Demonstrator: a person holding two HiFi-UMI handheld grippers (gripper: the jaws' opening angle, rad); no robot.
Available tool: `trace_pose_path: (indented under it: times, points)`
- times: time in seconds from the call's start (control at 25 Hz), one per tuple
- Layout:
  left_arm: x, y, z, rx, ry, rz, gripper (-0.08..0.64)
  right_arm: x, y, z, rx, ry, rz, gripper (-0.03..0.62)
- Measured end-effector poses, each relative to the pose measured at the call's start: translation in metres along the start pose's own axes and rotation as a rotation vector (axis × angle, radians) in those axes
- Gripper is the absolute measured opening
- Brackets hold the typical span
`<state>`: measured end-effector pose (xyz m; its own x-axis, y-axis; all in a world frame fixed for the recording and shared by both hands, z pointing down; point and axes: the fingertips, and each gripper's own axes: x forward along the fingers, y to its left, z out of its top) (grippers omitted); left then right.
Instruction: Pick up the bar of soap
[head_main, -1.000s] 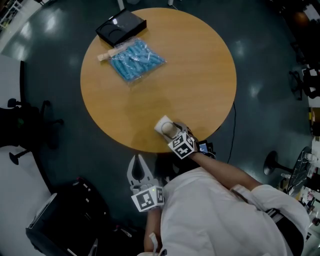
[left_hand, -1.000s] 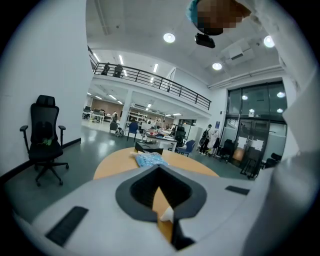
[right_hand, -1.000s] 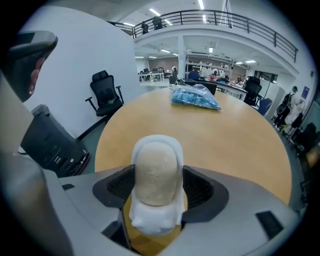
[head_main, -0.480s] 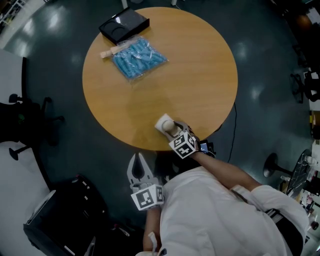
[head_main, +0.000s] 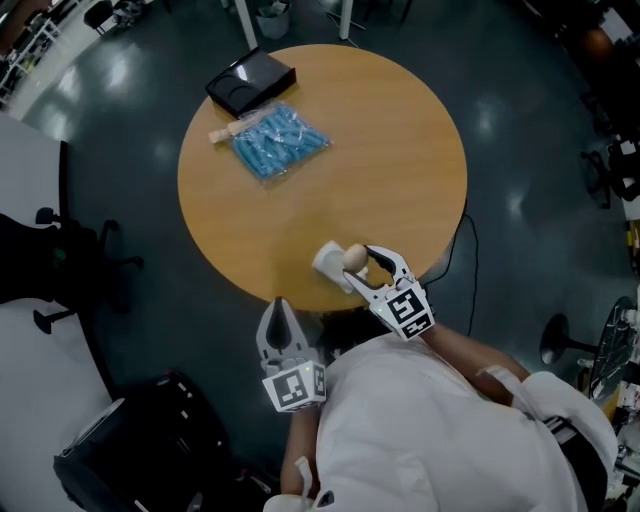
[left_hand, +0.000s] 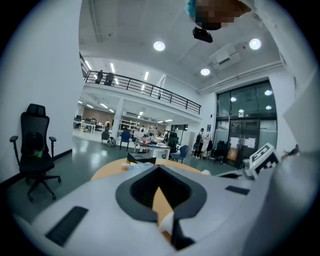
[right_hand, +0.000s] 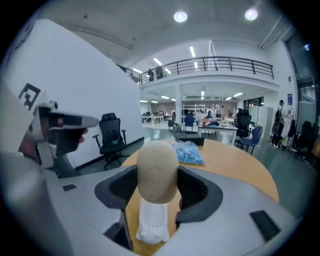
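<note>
The beige oval bar of soap (right_hand: 157, 172) sits between the jaws of my right gripper (right_hand: 159, 175), which are shut on its sides. It hangs just above a white soap dish (right_hand: 151, 220) on the round wooden table (head_main: 400, 150). In the head view the soap (head_main: 353, 257) is by the table's near edge, with the dish (head_main: 328, 263) to its left and the right gripper (head_main: 360, 262) around it. My left gripper (head_main: 280, 304) is off the table below its near edge, jaws together and holding nothing.
A bag of blue items (head_main: 270, 143) with a small wooden piece (head_main: 222, 134) lies at the table's far left, a black box (head_main: 250, 82) behind it. An office chair (head_main: 60, 270) and a black case (head_main: 140, 440) stand on the floor to the left.
The right gripper has pulled back toward me and risen, and the soap has come up off the white dish. The left gripper stays below the table edge.
</note>
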<state>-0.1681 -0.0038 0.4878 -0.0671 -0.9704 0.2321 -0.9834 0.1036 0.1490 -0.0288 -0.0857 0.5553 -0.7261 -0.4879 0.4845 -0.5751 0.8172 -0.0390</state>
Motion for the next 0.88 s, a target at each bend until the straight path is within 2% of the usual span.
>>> trace_pose_path:
  times: [0.24,0.32,0.52,0.64,0.88]
  points:
    - [-0.003,-0.027,0.050,0.029,-0.087,-0.059,0.006,-0.088,0.005,0.100,-0.050,-0.377,0.011,0.259]
    - [-0.006,-0.036,0.059,0.002,-0.113,-0.083,0.006,-0.111,0.009,0.113,-0.049,-0.442,-0.005,0.259]
    - [-0.005,-0.037,0.033,-0.018,-0.057,-0.069,0.006,-0.103,0.000,0.075,0.061,-0.368,-0.048,0.259]
    - [-0.009,-0.031,0.031,-0.011,-0.061,-0.051,0.006,-0.100,-0.012,0.072,0.110,-0.365,-0.062,0.259]
    - [-0.013,-0.028,0.033,-0.022,-0.071,-0.034,0.006,-0.097,-0.007,0.070,0.112,-0.355,-0.058,0.259]
